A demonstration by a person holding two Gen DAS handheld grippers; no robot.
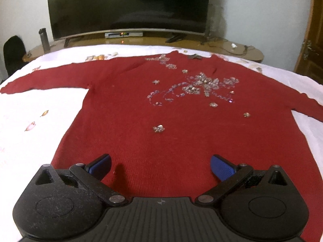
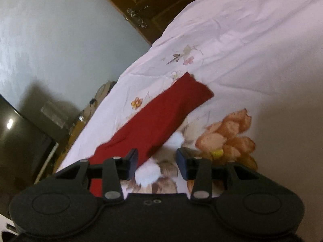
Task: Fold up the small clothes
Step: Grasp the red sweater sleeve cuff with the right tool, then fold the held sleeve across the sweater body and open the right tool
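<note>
A red sweater (image 1: 125,111) with silver bead flowers on its chest lies flat and face up on the white floral bedsheet (image 1: 30,145), both sleeves spread out sideways. My left gripper (image 1: 160,158) hovers over the sweater's near hem, its blue pads wide apart with nothing between them. In the right wrist view, one red sleeve (image 2: 165,111) runs diagonally across the sheet, its cuff at the far end. My right gripper (image 2: 157,158) is rolled to one side just above that sleeve. Its jaws stand partly apart, the left finger over the sleeve's edge, with only sheet showing in the gap.
Beyond the bed's far edge a large dark television (image 1: 129,6) stands on a wooden cabinet (image 1: 232,50) with a set-top box (image 1: 123,34), cables and a metal bottle (image 1: 44,39). A wooden door (image 2: 161,2) and a pale wall lie off the bed's right side.
</note>
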